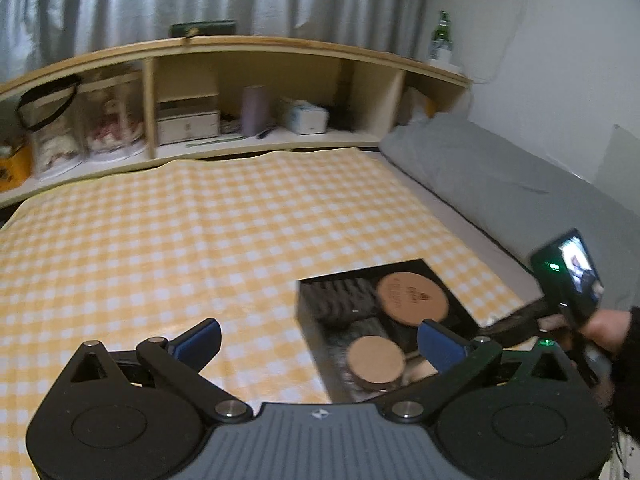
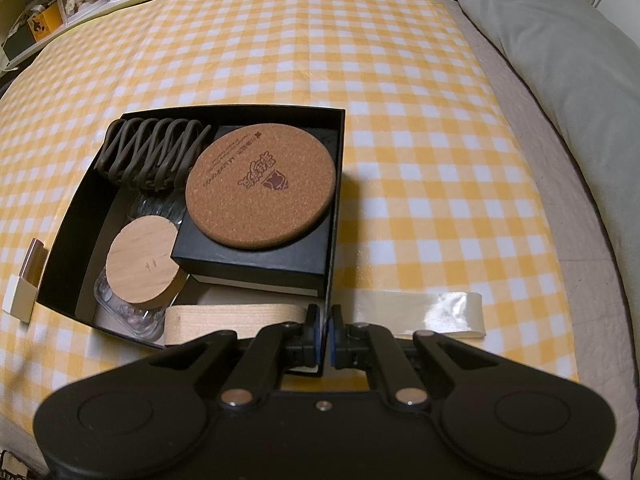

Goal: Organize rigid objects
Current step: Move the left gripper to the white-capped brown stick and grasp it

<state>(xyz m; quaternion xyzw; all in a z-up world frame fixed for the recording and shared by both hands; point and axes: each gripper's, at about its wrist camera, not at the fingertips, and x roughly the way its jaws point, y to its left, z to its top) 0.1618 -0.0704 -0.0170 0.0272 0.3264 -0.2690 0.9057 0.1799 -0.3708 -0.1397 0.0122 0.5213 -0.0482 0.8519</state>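
An open black box (image 2: 340,168) lies on the yellow checked cloth (image 2: 400,80). Inside are a round cork coaster (image 2: 260,184) on a small black box (image 2: 248,260), a brown hair claw (image 2: 152,152), a wooden-lidded clear jar (image 2: 142,266) and a wooden block (image 2: 236,318). My right gripper (image 2: 325,330) is shut on the box's near right wall. My left gripper (image 1: 320,344) is open and empty above the cloth, left of the box (image 1: 312,320); the coaster (image 1: 412,298) and the jar lid (image 1: 376,358) show there too.
A small white and pink object (image 2: 24,280) lies left of the box. A strip of clear tape (image 2: 420,310) lies at the cloth's near edge. A grey pillow (image 2: 560,60) is at right. A wooden shelf (image 1: 240,92) with boxes stands behind the bed.
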